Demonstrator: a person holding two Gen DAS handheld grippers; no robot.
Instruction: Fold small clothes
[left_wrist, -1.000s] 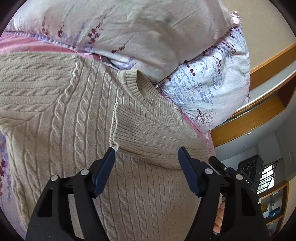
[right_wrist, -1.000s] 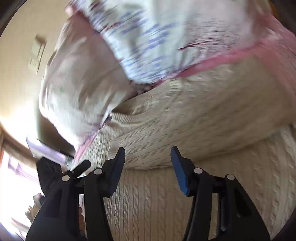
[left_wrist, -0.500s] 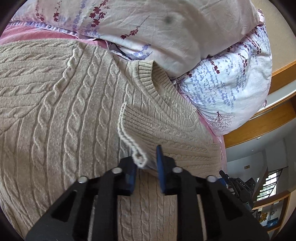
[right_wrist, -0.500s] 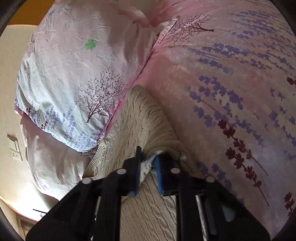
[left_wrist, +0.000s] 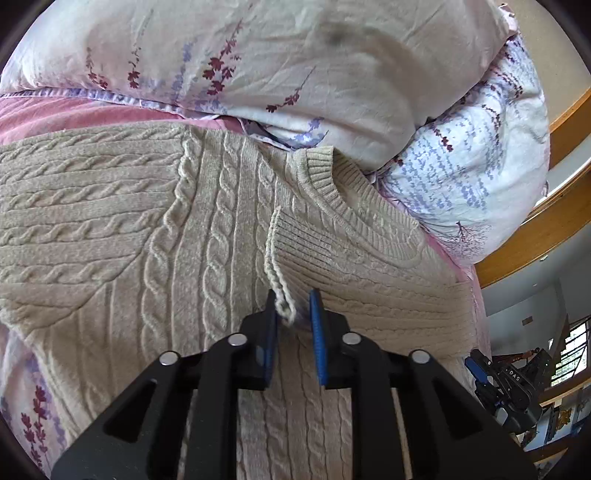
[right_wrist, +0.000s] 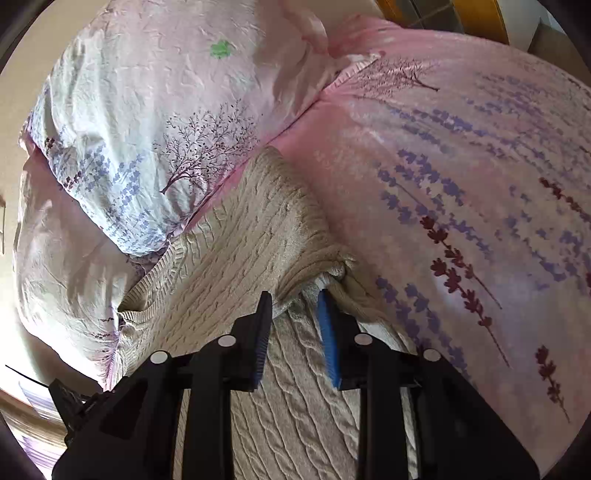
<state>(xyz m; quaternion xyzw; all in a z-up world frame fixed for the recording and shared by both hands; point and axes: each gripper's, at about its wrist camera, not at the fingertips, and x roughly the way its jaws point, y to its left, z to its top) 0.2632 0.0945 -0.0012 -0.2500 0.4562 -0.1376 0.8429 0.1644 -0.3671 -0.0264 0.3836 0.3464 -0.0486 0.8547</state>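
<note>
A beige cable-knit sweater (left_wrist: 155, 236) lies spread on a pink floral bedsheet (right_wrist: 461, 192). One sleeve (left_wrist: 369, 266) is folded across the chest, its ribbed cuff (left_wrist: 280, 280) pointing at me. My left gripper (left_wrist: 293, 314) is shut on the cuff's corner. In the right wrist view the sweater (right_wrist: 236, 236) is bunched at the sleeve's shoulder fold (right_wrist: 317, 273). My right gripper (right_wrist: 295, 310) is shut on that fold, with knit pinched between the narrow jaws.
Two floral pillows (left_wrist: 295, 66) (left_wrist: 472, 177) lie just beyond the sweater's neckline. A wooden headboard (left_wrist: 535, 236) stands at the right. The pillows also show in the right wrist view (right_wrist: 147, 129). The other gripper's black body (left_wrist: 506, 380) shows at the lower right.
Both grippers went from open to shut: the left closed on the sleeve cuff, the right swung round and closed on the sleeve's shoulder fold. Since half a second ago little has moved.
</note>
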